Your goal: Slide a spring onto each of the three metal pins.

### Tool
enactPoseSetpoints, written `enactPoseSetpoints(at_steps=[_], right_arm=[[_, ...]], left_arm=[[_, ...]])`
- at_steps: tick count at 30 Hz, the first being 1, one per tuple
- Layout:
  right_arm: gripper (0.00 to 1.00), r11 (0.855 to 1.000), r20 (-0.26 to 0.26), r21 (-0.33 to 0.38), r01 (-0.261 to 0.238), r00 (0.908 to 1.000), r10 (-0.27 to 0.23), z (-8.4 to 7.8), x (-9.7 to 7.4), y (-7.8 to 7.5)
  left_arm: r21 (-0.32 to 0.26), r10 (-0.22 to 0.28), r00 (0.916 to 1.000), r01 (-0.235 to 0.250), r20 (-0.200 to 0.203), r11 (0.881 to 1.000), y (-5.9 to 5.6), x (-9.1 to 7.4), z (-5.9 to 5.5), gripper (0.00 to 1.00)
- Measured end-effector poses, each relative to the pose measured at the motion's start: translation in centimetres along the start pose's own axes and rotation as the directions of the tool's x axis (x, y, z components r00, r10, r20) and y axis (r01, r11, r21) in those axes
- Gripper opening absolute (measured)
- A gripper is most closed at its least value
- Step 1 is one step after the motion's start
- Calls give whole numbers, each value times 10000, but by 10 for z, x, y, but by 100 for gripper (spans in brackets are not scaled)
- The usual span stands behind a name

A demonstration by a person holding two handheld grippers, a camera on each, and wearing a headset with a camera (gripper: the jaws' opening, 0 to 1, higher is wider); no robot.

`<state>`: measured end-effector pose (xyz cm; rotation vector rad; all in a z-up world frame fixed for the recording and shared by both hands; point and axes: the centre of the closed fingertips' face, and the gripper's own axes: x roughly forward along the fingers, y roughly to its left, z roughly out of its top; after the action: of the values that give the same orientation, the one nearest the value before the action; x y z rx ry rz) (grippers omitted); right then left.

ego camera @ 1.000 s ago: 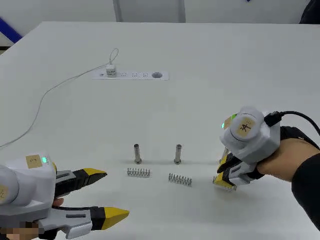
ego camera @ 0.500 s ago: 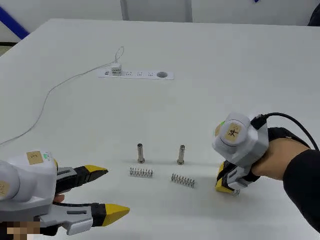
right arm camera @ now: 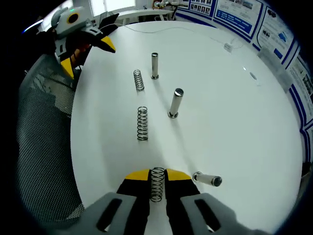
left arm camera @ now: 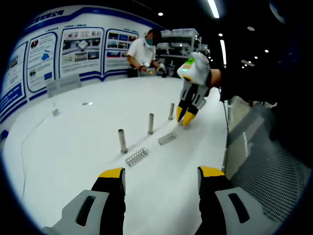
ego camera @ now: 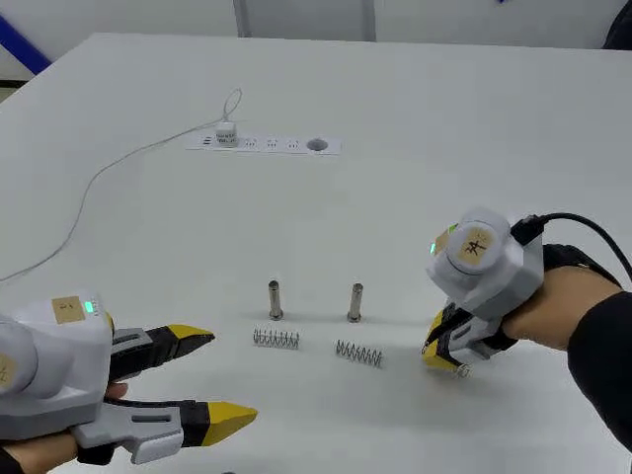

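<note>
A big white bench point(ego camera: 415, 118) held three short, shiny metal pins in a row. The left pin point(ego camera: 275, 299) and the middle pin point(ego camera: 355, 302) stood straight up with a gap between them. Both were bare. The third pin point(right arm camera: 208, 179) stood just beside the tips of the right claw. In the left gripper view it stood up too, last in the row.

The right claw point(right arm camera: 156, 175), grey with yellow tips, was squeezed tight on a small wire spring point(right arm camera: 156, 188). The spring sat between the two jaws and ran along them. The claw pointed down, with its tips low near the bench top, to the right of the middle pin.

Two more wire springs lay flat on the bench. The left spring point(ego camera: 275, 339) lay just in front of the left pin. The middle spring point(ego camera: 357, 354) lay just in front of the middle pin. They did not touch the pins.

The left claw point(ego camera: 225, 378) was at the near left side of the bench, well apart from the pins. Its jaws were spread wide and held nothing. It pointed toward the row of pins.

Far back on the bench lay a long white power strip point(ego camera: 262, 145). A small white plug point(ego camera: 225, 133) sat in it, and a thin white cable point(ego camera: 109, 178) ran off to the left.
</note>
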<state>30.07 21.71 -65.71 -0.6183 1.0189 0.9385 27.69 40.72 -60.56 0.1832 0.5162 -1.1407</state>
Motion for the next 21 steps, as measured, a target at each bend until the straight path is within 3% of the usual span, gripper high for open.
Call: enactPoseSetpoints(at_steps=[13,21], right_arm=[[12,9970,723,657,406,9963,-454,-3,-17,0],[12,9915,1349,1225,441,9890,-606,-1,-25,-1]], left_arm=[[94,-186,9997,188,-183,9998,-4,2,-3,61],[207,-189,9994,196,-307,9996,-5,3,-4,61]])
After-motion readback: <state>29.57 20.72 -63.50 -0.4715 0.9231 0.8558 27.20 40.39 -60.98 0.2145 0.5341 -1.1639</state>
